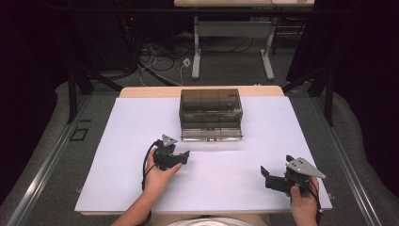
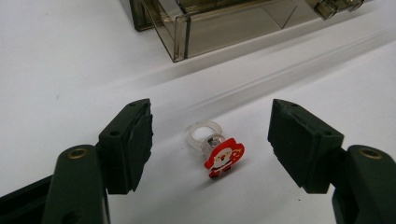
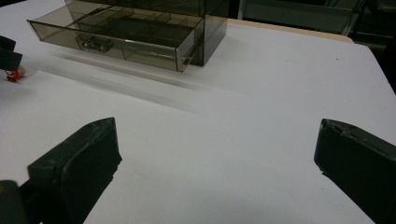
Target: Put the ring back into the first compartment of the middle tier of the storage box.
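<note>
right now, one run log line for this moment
left gripper: open, straddling santa ring, no contact | right gripper: open, nothing between its jaws | drawer of box: pulled out

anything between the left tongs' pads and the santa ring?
Nothing. In the left gripper view the Santa ring lies on the white table between the left tongs, bare table on either side of it; neither pad touches it.
</note>
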`<state>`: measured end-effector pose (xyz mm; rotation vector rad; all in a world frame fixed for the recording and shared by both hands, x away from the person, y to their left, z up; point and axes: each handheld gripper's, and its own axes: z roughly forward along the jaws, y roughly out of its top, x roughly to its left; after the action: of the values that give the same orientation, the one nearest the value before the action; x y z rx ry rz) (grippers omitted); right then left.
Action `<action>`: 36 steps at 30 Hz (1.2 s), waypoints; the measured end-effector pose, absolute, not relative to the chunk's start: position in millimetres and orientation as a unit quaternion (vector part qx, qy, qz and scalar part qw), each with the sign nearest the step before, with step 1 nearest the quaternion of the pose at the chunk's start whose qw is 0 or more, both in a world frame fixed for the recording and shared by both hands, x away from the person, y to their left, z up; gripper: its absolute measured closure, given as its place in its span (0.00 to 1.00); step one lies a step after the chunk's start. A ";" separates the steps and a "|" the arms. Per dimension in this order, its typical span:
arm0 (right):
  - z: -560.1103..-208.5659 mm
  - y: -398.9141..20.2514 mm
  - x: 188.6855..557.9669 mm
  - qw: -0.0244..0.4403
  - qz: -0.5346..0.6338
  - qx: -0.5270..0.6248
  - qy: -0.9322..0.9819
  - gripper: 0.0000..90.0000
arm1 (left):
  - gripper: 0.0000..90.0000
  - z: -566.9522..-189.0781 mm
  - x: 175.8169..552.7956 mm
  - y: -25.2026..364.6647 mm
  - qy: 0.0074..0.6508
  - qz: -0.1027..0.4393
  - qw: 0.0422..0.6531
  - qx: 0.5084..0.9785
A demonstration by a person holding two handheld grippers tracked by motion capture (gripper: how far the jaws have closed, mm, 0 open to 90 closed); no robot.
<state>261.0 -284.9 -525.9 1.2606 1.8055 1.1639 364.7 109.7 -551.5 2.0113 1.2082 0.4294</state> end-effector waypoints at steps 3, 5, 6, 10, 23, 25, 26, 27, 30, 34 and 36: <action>-526.0 -284.7 261.1 0.318 0.441 0.479 0.689 0.00 | 0.39 -552.6 364.9 108.3 0.476 0.162 0.362 0.785; -526.2 -284.3 261.2 0.316 0.443 0.479 0.690 0.00 | 0.41 -553.3 365.4 108.3 0.479 0.157 0.364 0.783; -526.4 -284.1 261.4 0.316 0.442 0.479 0.689 0.00 | 0.42 -553.3 365.4 108.3 0.479 0.157 0.364 0.783; -526.9 -283.8 261.5 0.315 0.442 0.478 0.690 0.00 | 0.46 -553.6 365.5 108.3 0.483 0.147 0.359 0.785; -527.3 -283.6 261.9 0.315 0.440 0.478 0.692 0.00 | 0.55 -556.3 365.6 106.3 0.486 0.141 0.344 0.791; -527.3 -283.5 261.9 0.315 0.440 0.478 0.692 0.00 | 0.57 -556.6 365.6 106.1 0.487 0.140 0.345 0.790; -527.3 -283.5 261.9 0.315 0.440 0.478 0.692 0.00 | 0.58 -556.8 365.4 105.7 0.487 0.139 0.344 0.791; -527.3 -283.6 261.9 0.315 0.440 0.478 0.691 0.00 | 0.59 -556.9 365.6 105.7 0.485 0.139 0.344 0.792; -527.3 -283.7 261.9 0.315 0.441 0.477 0.692 0.00 | 0.62 -556.7 365.4 105.7 0.482 0.138 0.339 0.796; -527.4 -283.6 262.0 0.315 0.440 0.477 0.692 0.00 | 0.65 -556.7 365.5 105.9 0.482 0.135 0.341 0.796; -527.4 -283.5 261.9 0.315 0.440 0.478 0.692 0.00 | 0.67 -556.6 365.5 106.0 0.482 0.134 0.341 0.796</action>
<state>261.9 -283.5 -527.4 1.2584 1.8235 1.1590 365.5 106.0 -556.6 2.0708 1.2554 0.3490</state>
